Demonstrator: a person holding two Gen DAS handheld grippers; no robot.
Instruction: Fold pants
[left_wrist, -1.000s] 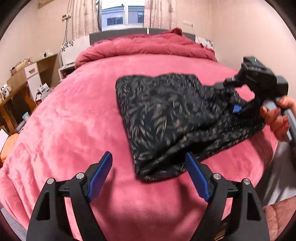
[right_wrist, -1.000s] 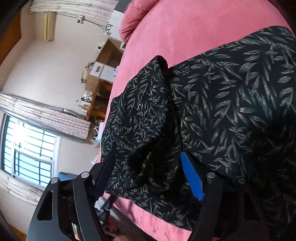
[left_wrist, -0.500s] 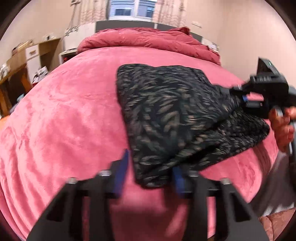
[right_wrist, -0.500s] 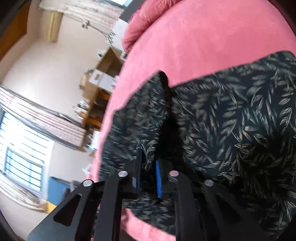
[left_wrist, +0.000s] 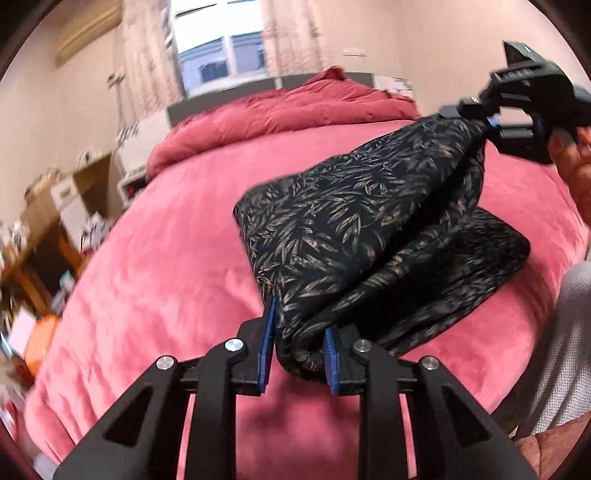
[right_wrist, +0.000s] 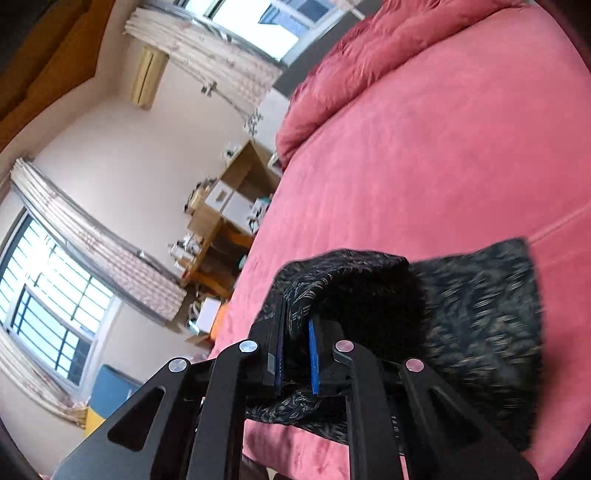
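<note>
pants (left_wrist: 354, 221) pinched in left tool (left_wrist: 297, 343), right tool (right_wrist: 295, 354)

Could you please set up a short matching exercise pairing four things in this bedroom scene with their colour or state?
Things:
1. pants
2. blanket
3. left gripper
4. window

Descriptions:
A. pink, spread over the bed
B. bright, behind bars
C. black with a pale leaf print
D. shut on a corner of cloth

Pairs: 1-C, 2-A, 3-D, 4-B
</note>
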